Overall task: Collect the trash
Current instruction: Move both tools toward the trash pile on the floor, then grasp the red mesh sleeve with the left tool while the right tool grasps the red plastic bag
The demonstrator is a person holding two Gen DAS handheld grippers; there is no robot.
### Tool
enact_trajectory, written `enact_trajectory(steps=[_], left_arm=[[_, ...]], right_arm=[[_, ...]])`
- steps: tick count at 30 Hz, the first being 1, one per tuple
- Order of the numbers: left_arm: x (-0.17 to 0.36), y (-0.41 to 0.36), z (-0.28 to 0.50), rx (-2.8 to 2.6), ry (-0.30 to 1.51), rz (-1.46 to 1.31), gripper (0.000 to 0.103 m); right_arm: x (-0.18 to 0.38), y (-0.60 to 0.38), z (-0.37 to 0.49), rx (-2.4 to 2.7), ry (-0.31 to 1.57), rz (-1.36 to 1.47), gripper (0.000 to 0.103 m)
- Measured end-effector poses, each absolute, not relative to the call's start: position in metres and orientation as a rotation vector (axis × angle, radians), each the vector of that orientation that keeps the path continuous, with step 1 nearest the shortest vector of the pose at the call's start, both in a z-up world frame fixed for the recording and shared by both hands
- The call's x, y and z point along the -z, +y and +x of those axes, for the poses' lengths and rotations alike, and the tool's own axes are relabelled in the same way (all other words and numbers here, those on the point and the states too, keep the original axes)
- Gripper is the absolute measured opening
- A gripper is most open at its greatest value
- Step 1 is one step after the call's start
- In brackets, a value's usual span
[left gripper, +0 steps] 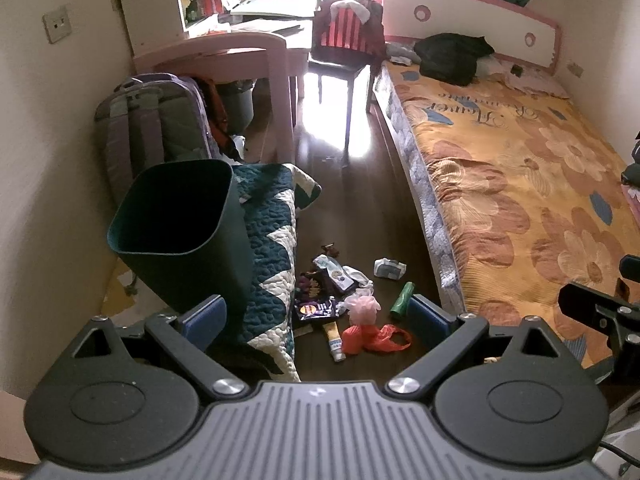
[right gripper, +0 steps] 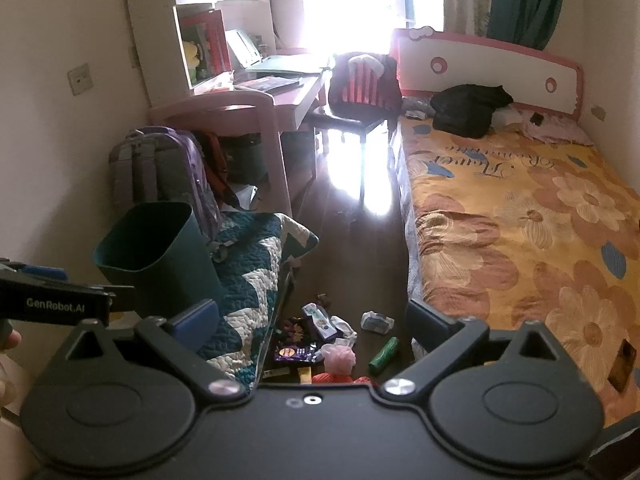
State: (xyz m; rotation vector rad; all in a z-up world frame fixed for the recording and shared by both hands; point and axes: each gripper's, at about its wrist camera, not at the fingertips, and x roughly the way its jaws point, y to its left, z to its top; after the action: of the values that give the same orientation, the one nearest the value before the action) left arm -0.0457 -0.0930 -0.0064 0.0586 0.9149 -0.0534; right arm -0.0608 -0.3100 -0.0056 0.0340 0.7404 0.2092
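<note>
Leaning bin (left gripper: pixel 176 236), mouth toward camera

The floor (left gripper: pixel 360 216) is dark wood, polished enough to mirror the window light. The bin (left gripper: pixel 176 220) is dark green plastic, smooth and matt. Beside it lies a quilt (left gripper: pixel 272 240) of stitched, puckered cloth. The mattress (left gripper: pixel 512 184) wears a woven flowered cover. Among the litter, a snack wrapper (left gripper: pixel 316 309) is glossy foil, a bag (left gripper: pixel 380 338) is thin crinkled red plastic, and a sponge (left gripper: pixel 362 306) is pink mesh. The left gripper (left gripper: pixel 320 318) has matt black plastic arms, bright metal screws and blue rubbery pads (left gripper: pixel 208 318).
</note>
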Motion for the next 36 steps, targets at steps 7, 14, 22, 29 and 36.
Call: enact_trajectory(steps=[7,14,22,29,36], left_arm=[[0.003,-0.088,-0.019,0.066,0.908,0.065,0.098],[0.014,-0.083,0.027,0.108,0.916,0.090,0.098],[0.046,-0.117,0.079,0.141,0.973,0.108,0.098],[0.097,-0.158,0.128,0.041,1.030,0.042,0.098],[0.199,-0.173,0.157,0.048,1.194,0.029,0.098]], right_arm=[[0.008,-0.306,-0.046,-0.194,0.751,0.051,0.100],[0.016,-0.296,-0.011,-0.165,0.767,0.084,0.100],[0.051,-0.311,0.039,-0.157,0.824,0.080,0.099],[0.101,-0.345,0.111,-0.271,0.917,0.040,0.096],[0.183,-0.364,0.166,-0.297,1.014,-0.022,0.092]])
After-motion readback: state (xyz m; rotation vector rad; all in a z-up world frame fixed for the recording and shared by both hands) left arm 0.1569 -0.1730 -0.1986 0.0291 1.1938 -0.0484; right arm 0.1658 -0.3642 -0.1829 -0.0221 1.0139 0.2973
